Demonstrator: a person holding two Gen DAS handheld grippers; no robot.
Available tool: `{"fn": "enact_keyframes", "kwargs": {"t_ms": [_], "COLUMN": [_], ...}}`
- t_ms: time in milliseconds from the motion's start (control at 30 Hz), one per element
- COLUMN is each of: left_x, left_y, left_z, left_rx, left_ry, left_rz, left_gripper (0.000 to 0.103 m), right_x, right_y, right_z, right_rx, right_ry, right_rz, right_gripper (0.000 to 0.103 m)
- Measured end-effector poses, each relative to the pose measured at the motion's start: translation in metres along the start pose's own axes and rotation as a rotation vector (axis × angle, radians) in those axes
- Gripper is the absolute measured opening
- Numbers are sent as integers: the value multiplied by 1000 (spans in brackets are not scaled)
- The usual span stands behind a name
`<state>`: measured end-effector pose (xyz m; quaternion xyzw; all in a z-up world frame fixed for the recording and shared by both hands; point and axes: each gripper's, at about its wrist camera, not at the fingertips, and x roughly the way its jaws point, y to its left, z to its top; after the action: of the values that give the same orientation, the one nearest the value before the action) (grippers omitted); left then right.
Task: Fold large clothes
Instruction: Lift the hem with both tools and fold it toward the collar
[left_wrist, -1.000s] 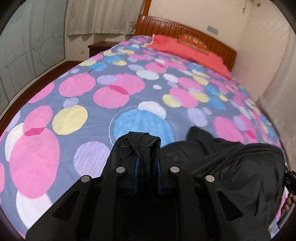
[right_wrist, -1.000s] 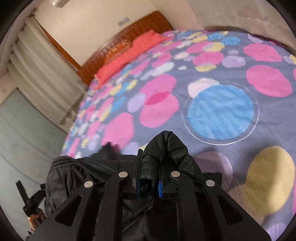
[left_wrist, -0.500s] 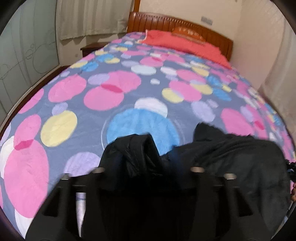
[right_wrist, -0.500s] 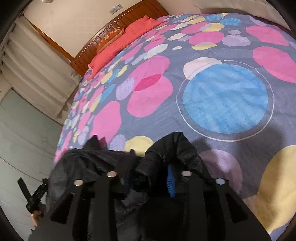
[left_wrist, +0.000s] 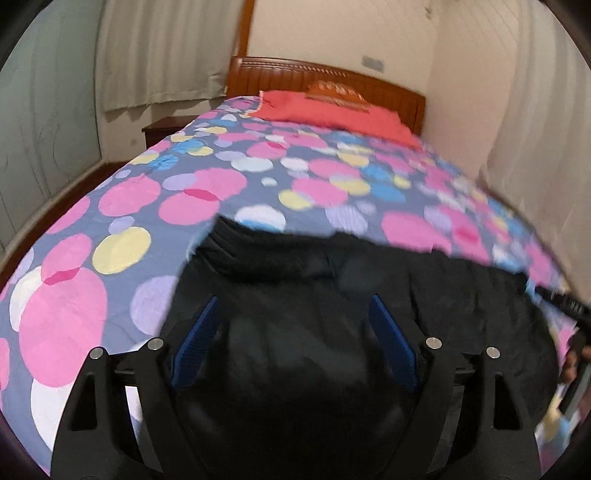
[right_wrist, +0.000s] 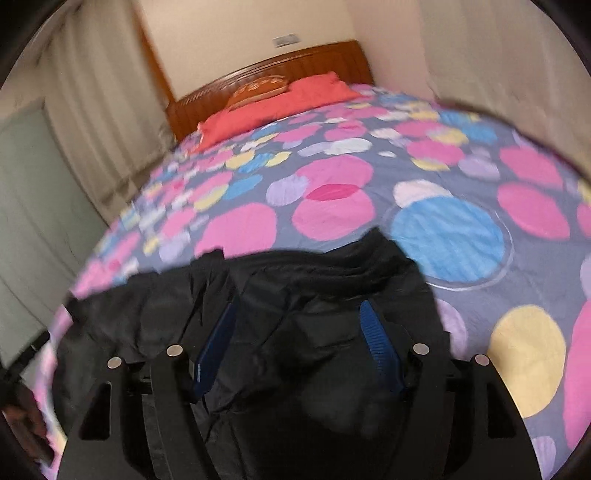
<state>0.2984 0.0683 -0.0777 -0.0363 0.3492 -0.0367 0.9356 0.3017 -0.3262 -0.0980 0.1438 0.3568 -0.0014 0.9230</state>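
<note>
1. across the lower half of both frames lies a black jacket (left_wrist: 332, 280), spread on the bed (left_wrist: 122, 206) with its spotted cover of pink, blue, yellow and lilac circles.
2. left gripper (left_wrist: 295, 310): its fingers (left_wrist: 199, 332) have just been opening and stand wide apart; the jacket's dark cloth lies in the gap below them, and the blue pads do not press on it.
3. right gripper (right_wrist: 299, 314): its fingers (right_wrist: 373, 332) have likewise just been opening and stand wide, with creased black fabric between and under them, not pinched.
4. in the left wrist view the jacket's ribbed edge sits at mid-frame, left of centre, and the other gripper and a hand (left_wrist: 572, 365) show at the right edge.
5. at the top of both frames are a red pillow (left_wrist: 332, 110) and a wooden headboard (left_wrist: 388, 83); pale curtains (left_wrist: 162, 51) hang at upper left.
6. both frames are blurred.
</note>
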Motion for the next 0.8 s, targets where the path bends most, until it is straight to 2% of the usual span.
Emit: {"fn": "enact_keyframes", "kwargs": {"t_ms": [67,133,267,333,500,633,733,800], "left_x": [16,28,59,75,95,98,89,71], "left_y": [-9,-14,-22,-19,-22,-26,-24,-22], "left_z": [-3,-4,-6,-9,-14,-14,-7,-2], "left_rx": [7,5,34,20,25,41,27,-18], "left_ry": [25,17,50,78,83,102,151,139], "left_rz": [16,43,152,161,192,214,217,186], "left_gripper": [82,82,82,84,87,87,86,86], "right_x": [12,22,53,70,89,93,84,63], "right_y": [19,35,53,52,56,59,59,60], "right_z": [-2,-2,-8,-13,-18,-19,-13,-7], "right_rx": [-56,-110,-205,-211,-233,-245,-235,-182], "right_ry": [-6,-22,25,74,96,103,116,65], "right_rz": [-16,-35,-96,-113,-159,-181,-175,-137], "right_gripper": [69,69,69,69,70,70,70,70]}}
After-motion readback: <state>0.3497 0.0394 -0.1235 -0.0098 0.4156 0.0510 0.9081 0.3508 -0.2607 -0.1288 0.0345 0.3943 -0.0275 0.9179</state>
